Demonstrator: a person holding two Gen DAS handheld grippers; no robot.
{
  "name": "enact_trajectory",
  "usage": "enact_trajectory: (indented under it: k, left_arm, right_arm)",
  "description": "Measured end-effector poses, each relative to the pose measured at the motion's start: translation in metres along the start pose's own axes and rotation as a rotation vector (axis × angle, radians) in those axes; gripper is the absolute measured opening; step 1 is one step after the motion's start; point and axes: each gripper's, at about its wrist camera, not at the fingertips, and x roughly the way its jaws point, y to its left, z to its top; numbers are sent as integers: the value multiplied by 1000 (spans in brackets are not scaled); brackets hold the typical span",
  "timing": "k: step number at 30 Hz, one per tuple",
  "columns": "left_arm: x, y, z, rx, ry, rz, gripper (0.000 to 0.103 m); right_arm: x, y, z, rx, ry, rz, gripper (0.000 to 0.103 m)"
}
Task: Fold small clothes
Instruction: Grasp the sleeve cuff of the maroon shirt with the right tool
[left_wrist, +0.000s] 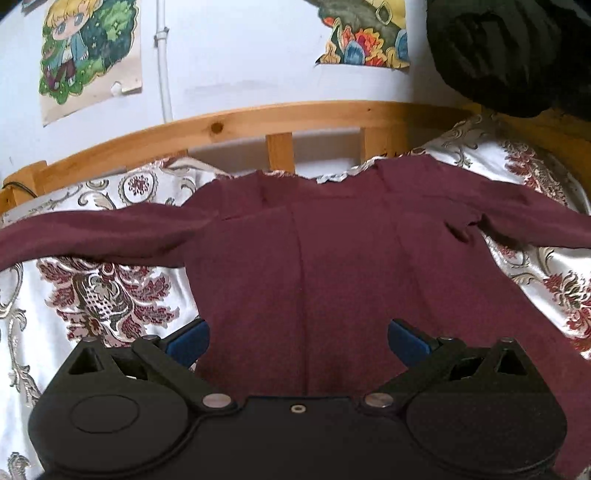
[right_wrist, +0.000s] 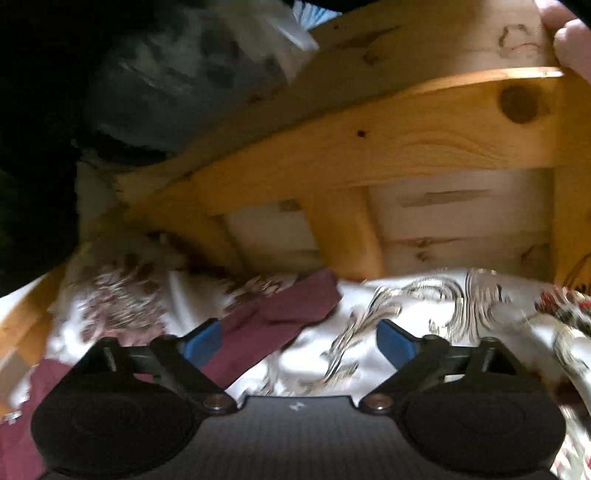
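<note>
Maroon top (left_wrist: 314, 266) lies spread on the bed (left_wrist: 74, 295); both jaws open and empty, so pinch its right sleeve (right_wrist: 280, 314) cleanly near the cuff.

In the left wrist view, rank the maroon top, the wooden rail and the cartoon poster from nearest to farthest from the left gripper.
1. Maroon top, spread flat just ahead of the left gripper.
2. Wooden rail, behind the top.
3. Cartoon poster, upper left on the wall.
</note>
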Motion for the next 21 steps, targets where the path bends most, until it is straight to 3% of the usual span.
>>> enact_trajectory:
  k: [4,7,9,14,17,21]
  left_arm:
    - [13,6,-4,-54,59,-43,102]
    - [19,8,-9,-89,105,-76,102]
    - [22,9,-11,-98,124,-84,102]
    - [21,10,-11,-111,134,-84,102]
    - [19,12,-10,-118,132,-77,102]
    - [14,12,-5,-108,122,-53,102]
  right_arm:
    - [22,-5,9,-51,-47,-44,88]
    - [36,-11,15,-86,-21,-16,86]
    - [44,-15,15,-91,17,5,79]
    - [42,-6,9,-154,38,7,25]
    - [34,1,6,-186,19,18,15]
    - [8,22,9,-253,-2,24,13]
